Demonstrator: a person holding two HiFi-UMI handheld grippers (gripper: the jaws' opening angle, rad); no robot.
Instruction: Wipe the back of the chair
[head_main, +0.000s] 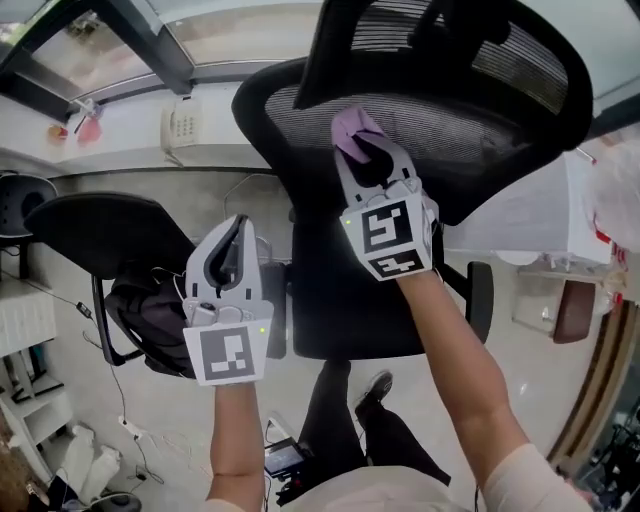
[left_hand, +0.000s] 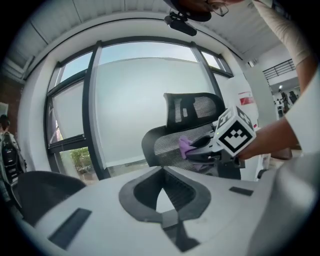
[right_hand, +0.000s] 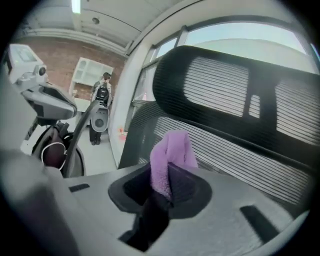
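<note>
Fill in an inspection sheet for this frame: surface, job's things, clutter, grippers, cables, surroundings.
Surface: chair back, black mesh, no marks visible.
Job's things: purple cloth, up at the mesh; contact not certain.
Clutter: dark bag on the floor beside a second chair; telephone on the sill.
Grippers: right gripper shut on the cloth; left gripper shut, empty, held low, away from the chair back.
Cables: power strip with its cord on the floor, left.
Surroundings: windows behind the chair.
</note>
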